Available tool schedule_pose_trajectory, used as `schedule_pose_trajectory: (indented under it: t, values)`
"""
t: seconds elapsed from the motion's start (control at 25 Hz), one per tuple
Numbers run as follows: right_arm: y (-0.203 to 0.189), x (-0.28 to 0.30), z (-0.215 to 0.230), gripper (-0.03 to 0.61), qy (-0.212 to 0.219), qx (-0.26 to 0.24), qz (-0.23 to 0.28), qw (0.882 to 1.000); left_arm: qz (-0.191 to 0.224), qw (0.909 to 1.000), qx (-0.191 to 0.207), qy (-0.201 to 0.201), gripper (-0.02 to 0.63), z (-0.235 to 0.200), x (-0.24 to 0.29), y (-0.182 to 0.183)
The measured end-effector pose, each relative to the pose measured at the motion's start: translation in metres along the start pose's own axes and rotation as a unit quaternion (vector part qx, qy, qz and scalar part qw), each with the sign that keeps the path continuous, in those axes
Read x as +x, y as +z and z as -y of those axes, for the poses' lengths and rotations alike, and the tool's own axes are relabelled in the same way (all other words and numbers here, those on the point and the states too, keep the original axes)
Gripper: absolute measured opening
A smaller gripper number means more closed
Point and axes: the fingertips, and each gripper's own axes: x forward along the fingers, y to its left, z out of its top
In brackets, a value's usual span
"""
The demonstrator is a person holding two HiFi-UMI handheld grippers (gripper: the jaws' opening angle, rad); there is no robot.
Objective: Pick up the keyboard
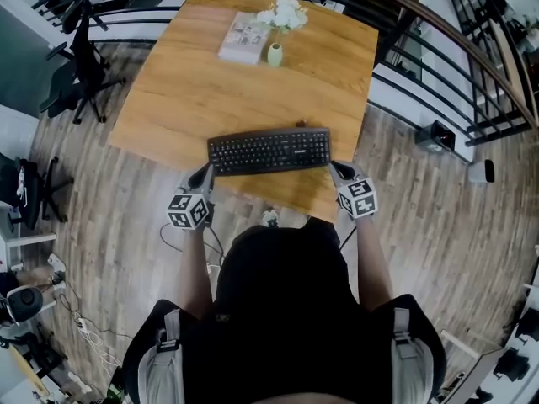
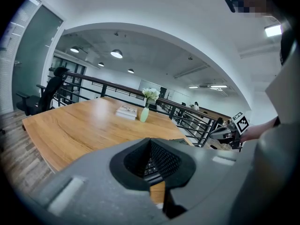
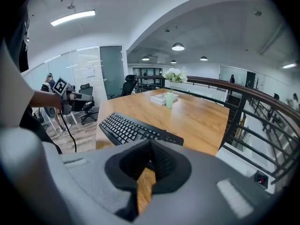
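Note:
A black keyboard (image 1: pixel 269 151) lies flat on the wooden table (image 1: pixel 185 99), close to its near edge. My left gripper (image 1: pixel 202 176) sits just off the keyboard's left end and my right gripper (image 1: pixel 339 172) just off its right end, both at table height. In the left gripper view the jaws (image 2: pixel 151 142) are shut with nothing between them, and a few keys (image 2: pixel 151 165) show through the gap behind the tips. In the right gripper view the jaws (image 3: pixel 150 144) are also shut and empty, and the keyboard (image 3: pixel 126 128) stretches away to the left just beyond them.
At the table's far side stand a pale green vase with white flowers (image 1: pixel 275 53) and a book (image 1: pixel 244 38). A black office chair (image 1: pixel 80 66) is at the left, a black railing (image 1: pixel 438 66) runs along the right, and cables (image 1: pixel 84 326) lie on the floor.

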Motion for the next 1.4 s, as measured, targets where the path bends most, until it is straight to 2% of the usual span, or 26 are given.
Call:
schedule_pose_trajectory:
  t: [0.52,0.92,1.4]
  values:
    - [0.004,0.023,0.011,0.005,0.010,0.000,-0.012,1.000,-0.011,0.9996,-0.019,0.019,0.012,-0.015,0.003,-0.012]
    - [-0.010,0.041,0.028,0.005,0.012,0.012,-0.026,1.000,-0.027,0.9996,-0.013,0.004,0.012,-0.006,0.032,-0.017]
    - [-0.034,0.062,0.045,0.005,0.027,0.028,-0.061,0.997,-0.073,0.9971,-0.018,0.012,0.013,-0.019,0.050,-0.044]
